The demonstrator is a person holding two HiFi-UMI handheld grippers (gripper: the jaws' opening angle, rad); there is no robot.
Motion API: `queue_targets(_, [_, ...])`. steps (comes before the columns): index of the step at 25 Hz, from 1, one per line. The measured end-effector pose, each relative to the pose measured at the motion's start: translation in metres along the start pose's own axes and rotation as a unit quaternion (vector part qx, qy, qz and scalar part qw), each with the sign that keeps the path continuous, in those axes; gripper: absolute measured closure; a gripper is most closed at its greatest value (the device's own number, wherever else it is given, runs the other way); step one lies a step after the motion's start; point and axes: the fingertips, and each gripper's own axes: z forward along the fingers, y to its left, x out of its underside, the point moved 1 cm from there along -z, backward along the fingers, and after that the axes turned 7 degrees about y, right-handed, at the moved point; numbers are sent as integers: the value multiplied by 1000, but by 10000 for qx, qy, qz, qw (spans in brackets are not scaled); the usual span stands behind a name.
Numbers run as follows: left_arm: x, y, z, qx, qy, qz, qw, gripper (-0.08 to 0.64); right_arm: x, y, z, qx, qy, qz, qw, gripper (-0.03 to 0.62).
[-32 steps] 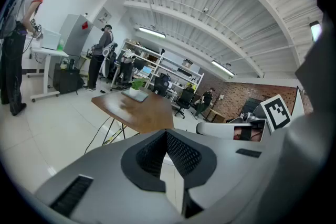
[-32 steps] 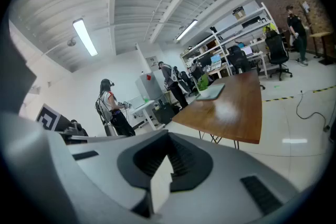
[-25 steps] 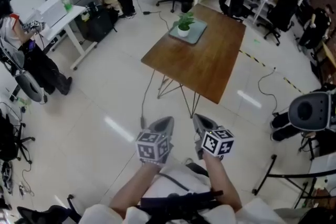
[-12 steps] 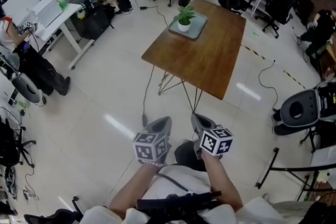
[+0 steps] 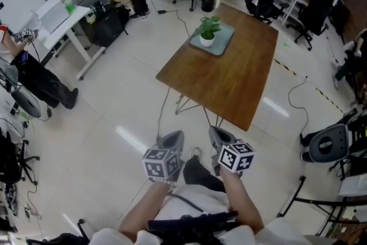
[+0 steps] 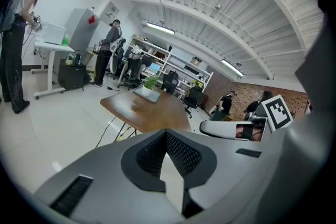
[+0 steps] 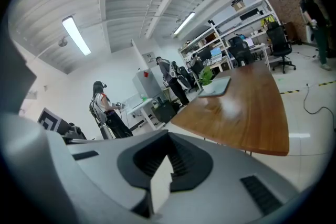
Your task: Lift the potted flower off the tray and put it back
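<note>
The left gripper [image 5: 172, 138] and right gripper [image 5: 221, 135] are both pressed together on nothing, side by side over the floor, short of the table [image 5: 232, 80]. The potted flower [image 5: 208, 30] stands on the tray [image 5: 223, 43] at the table's far end, the bare wooden top lying between. A cable [image 5: 162, 105] hangs at the near corner, with a white desk [image 5: 57, 13] left and an office chair [image 5: 324, 145] right.
</note>
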Motion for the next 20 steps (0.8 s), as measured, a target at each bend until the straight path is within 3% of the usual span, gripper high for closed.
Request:
queue_targets(12, [-89,20,92,-201,-133,-62,9997,565,-92,-64,75,-185,103,-61,9998,588])
queue_targets(20, [-119,15,139,-256,-167,-60,9995,565,-131,-103,97,-255,104,-76,9996,588])
